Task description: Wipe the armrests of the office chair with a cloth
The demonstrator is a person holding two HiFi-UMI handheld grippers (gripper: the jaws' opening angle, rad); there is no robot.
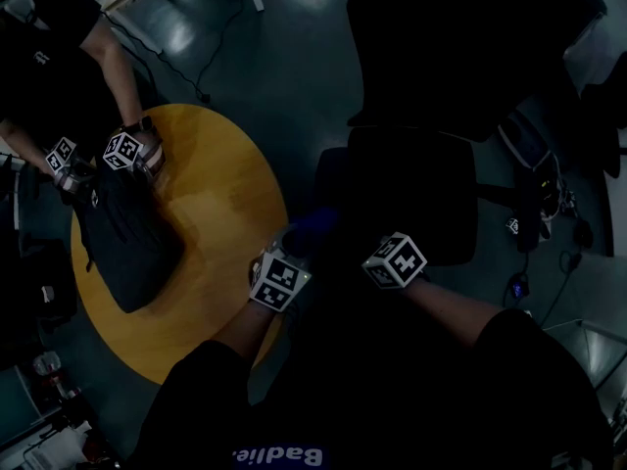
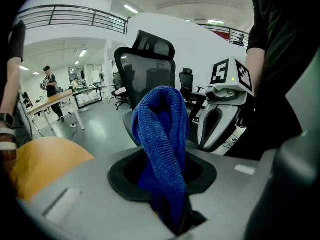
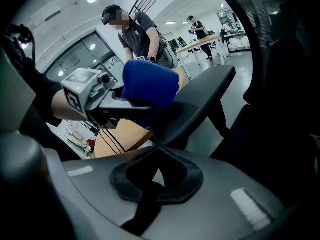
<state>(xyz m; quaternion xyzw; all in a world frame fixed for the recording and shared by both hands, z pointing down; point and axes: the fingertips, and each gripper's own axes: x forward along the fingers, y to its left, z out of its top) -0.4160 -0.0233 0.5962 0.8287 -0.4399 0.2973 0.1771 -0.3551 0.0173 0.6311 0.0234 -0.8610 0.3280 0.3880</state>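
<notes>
1. A person's left gripper (image 1: 285, 258) is clamped on a blue cloth (image 1: 312, 230), which bunches up out of the closed jaws.
2. The cloth is at the front end of the office chair's left armrest (image 3: 200, 100). The right gripper view shows it bulging against the dark pad, but none of the views shows whether it presses on it.
3. The right gripper (image 1: 390, 251) hangs just beside the left one over the front edge of the chair seat (image 1: 416, 199). Its jaws are together with nothing between them.
4. The chair's tall mesh back (image 2: 146, 66) rises behind the cloth in the left gripper view.
5. A round yellow table (image 1: 220, 213) is to the left of the chair.
6. A black bag (image 1: 127, 238) lies near the tabletop's left edge.
7. At the tabletop's far left edge, a second person (image 1: 59, 57) holds two more grippers at the top of the bag.
</notes>
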